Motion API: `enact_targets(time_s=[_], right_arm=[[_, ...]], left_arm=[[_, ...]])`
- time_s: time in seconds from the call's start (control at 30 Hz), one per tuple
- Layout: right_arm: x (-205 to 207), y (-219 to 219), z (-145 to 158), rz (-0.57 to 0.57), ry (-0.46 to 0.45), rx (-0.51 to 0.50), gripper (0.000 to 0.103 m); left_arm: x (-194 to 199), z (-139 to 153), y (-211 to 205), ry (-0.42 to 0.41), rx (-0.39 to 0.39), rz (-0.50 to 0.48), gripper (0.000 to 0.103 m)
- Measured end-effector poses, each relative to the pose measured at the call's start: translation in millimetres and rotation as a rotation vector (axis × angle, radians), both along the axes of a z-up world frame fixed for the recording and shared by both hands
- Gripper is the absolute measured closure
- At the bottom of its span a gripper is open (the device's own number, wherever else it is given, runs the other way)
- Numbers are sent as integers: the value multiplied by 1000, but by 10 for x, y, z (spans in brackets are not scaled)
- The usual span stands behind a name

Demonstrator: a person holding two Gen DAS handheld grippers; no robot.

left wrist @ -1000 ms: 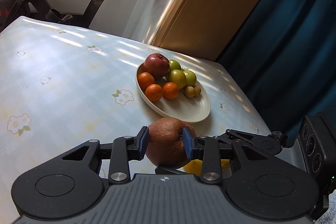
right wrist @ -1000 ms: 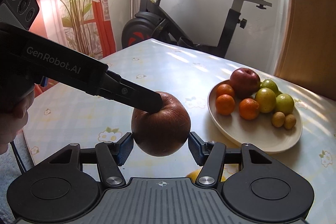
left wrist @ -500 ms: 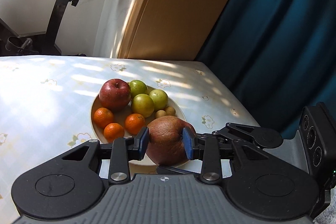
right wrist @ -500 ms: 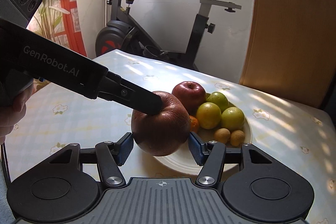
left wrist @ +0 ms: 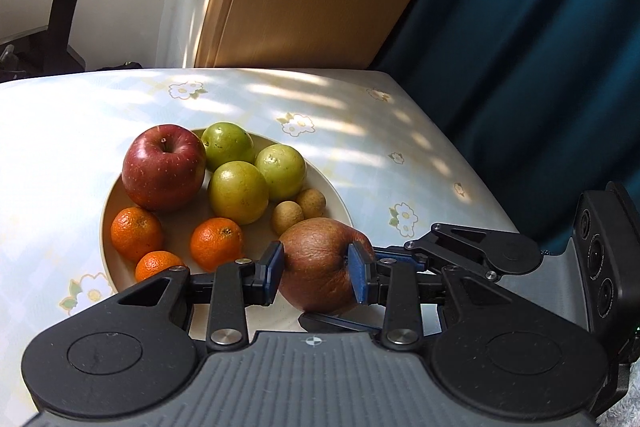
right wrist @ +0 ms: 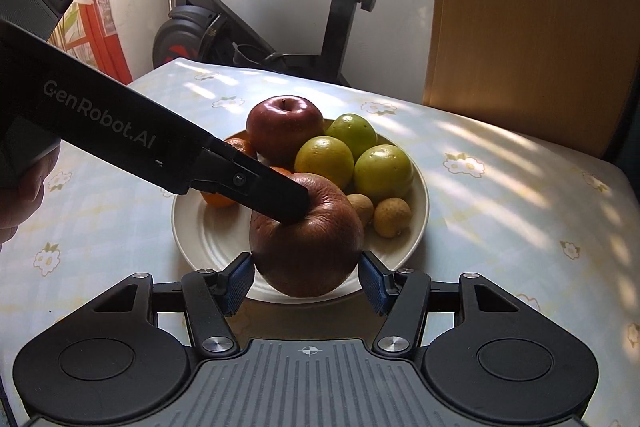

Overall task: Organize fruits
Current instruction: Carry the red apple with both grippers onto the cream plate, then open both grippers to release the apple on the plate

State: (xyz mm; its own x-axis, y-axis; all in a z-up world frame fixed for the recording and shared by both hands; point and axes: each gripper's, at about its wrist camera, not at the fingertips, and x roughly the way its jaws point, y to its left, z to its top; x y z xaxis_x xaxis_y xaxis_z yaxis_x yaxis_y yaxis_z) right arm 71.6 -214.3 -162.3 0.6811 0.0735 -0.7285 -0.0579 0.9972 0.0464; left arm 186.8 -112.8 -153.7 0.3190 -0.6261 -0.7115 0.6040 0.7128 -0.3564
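Wrinkled brown apple point(left wrist: 320, 263) clamped in left gripper point(left wrist: 316, 271), hovering at plate's point(right wrist: 192, 231) 6 o'clock for drop-off; right gripper point(right wrist: 306, 281) apart, empty.

Wide cream ceramic plate point(left wrist: 105, 211) sits on the floral-print tablecloth-covered table point(left wrist: 360, 147). In left wrist view: round dark-red apple point(left wrist: 163, 167) at plate's far left; three round green fruits point(left wrist: 239, 191) right of it; two small tan round longans point(left wrist: 287, 217) right of those; three small orange tangerines point(left wrist: 216, 243) along near left. Wrinkled brown-red apple point(left wrist: 318, 265) over plate's near edge, between the left gripper point(left wrist: 316, 267) fingers, right gripper point(right wrist: 306, 279) fingers flanking it
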Motion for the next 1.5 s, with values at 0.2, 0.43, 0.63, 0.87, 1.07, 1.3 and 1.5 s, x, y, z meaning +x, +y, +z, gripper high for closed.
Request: enact_targets(time_s=[0.2,0.43,0.63,0.87,1.07,1.3,1.5], right_arm=[[131,-74,-39,20,27,3,50],[249,-92,-86,56,59,2,49],[274,-69,-69,57,76,-20,50],[206,-50,-16,32,63,1,48],[51,-50,81,20,47,1,48],[-191,-3,194,-21,7,38,48],[-388,177,274,-22,-27,65,48]], left_arm=[[145,-56,-36,25,-1,9,66],[179,-77,-33,10,28,17,68],[186,-70,-43,8,33,23,68],[186,-4,28,6,-8,24,61],[63,105,209,-47,15,51,61],[-217,197,502,-138,89,79,60],[-400,214,883,-162,141,138,60]])
